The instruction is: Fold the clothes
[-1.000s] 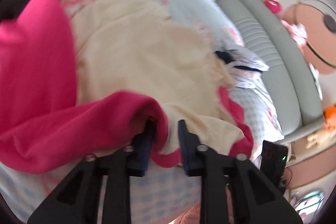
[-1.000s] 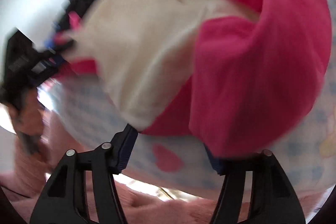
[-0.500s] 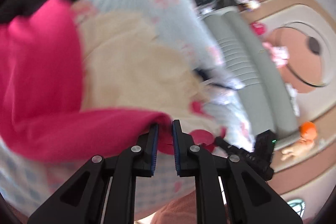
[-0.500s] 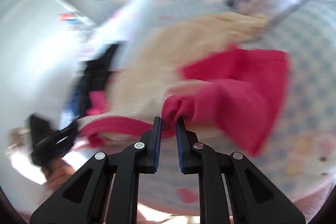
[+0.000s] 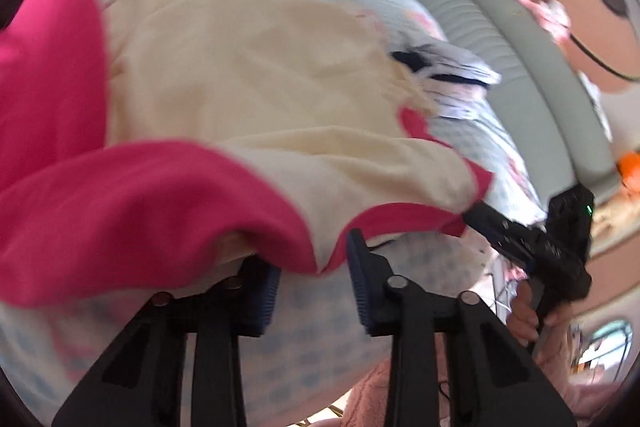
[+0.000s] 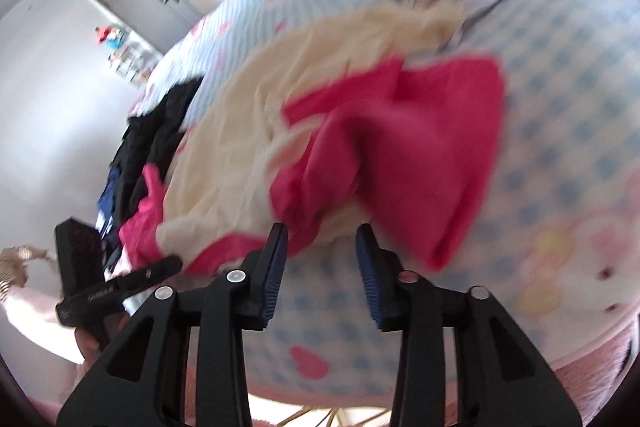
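Both pairs of jaws, pressed nearly together on pink cloth half a second ago, now stand apart and are opening. In the left wrist view the left gripper (image 5: 312,283) has its blue-padded jaws spread, and the pink hem of the pink-and-cream garment (image 5: 248,75) droops just over the gap between them; the pads do not press on it, though motion blur makes the exact edge hard to read. The garment lies spread on the bed (image 5: 280,339), which is covered with a blue-and-white checked sheet, its cream inner side turned up and a pink sleeve folded across the near edge. Off to the right in that view, the right gripper (image 5: 472,217) reaches to the garment's far pink corner, a hand (image 5: 528,319) around its handle. In the right wrist view the right gripper (image 6: 322,267) also has its jaws spread, with a bunched pink fold of the garment (image 6: 392,163) lying just beyond the fingertips and not pinched. The left gripper (image 6: 170,263) shows at the lower left of that view, close against the garment's other pink edge. A heap of dark clothes (image 6: 160,139) lies on the bed beyond the garment, and a striped white-and-navy garment (image 5: 448,75) rests near its far side. A grey padded rail (image 5: 532,67) runs along the bed's edge.
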`<state>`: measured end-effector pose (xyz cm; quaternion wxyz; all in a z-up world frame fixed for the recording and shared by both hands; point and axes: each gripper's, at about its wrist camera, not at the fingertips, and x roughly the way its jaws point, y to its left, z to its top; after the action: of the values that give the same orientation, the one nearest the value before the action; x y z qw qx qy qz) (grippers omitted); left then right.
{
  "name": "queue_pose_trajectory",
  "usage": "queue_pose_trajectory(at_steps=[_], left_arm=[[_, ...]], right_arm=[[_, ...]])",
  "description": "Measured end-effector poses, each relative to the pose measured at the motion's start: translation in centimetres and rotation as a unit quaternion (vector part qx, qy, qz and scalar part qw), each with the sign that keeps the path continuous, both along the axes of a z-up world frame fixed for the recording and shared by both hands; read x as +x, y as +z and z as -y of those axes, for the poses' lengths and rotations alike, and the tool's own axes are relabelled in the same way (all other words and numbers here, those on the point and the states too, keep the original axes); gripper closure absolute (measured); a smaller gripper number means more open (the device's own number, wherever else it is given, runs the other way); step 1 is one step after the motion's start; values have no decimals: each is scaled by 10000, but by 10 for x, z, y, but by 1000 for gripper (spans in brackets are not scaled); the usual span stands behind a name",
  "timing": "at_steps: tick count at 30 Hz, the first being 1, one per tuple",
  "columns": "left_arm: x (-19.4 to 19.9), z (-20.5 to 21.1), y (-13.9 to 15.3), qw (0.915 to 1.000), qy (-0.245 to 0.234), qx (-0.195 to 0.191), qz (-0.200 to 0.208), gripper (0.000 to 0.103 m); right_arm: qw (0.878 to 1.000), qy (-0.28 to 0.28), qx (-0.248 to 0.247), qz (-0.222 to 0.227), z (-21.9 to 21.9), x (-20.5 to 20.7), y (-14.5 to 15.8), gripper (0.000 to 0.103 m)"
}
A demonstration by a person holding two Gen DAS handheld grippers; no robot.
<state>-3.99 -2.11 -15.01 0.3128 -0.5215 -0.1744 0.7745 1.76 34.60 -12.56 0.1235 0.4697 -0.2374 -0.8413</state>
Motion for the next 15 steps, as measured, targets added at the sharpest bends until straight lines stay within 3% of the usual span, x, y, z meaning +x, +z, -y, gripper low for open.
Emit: queue_pose_trajectory(at_steps=[3,7,9,11,15], left_arm=[[-3,-3,17,9997,-97,142,-200,78],[-14,8,30,9962,179,846,-92,85],[-14,14,35,9925,269,1194,-75,85],[-11,23,35,9910,396,1277,-107,85],[-14,41,29,9918,860,945,-81,86]], right_arm=[[9995,304,-116,-23,3,-7,7,62],[9967,785,-180,103,24,-19,5,50],[9969,760,-176,90,30,-21,5,50],[9982,587,38,96,33,-25,4,50],[9968,219,763,-49,36,-21,12,50]])
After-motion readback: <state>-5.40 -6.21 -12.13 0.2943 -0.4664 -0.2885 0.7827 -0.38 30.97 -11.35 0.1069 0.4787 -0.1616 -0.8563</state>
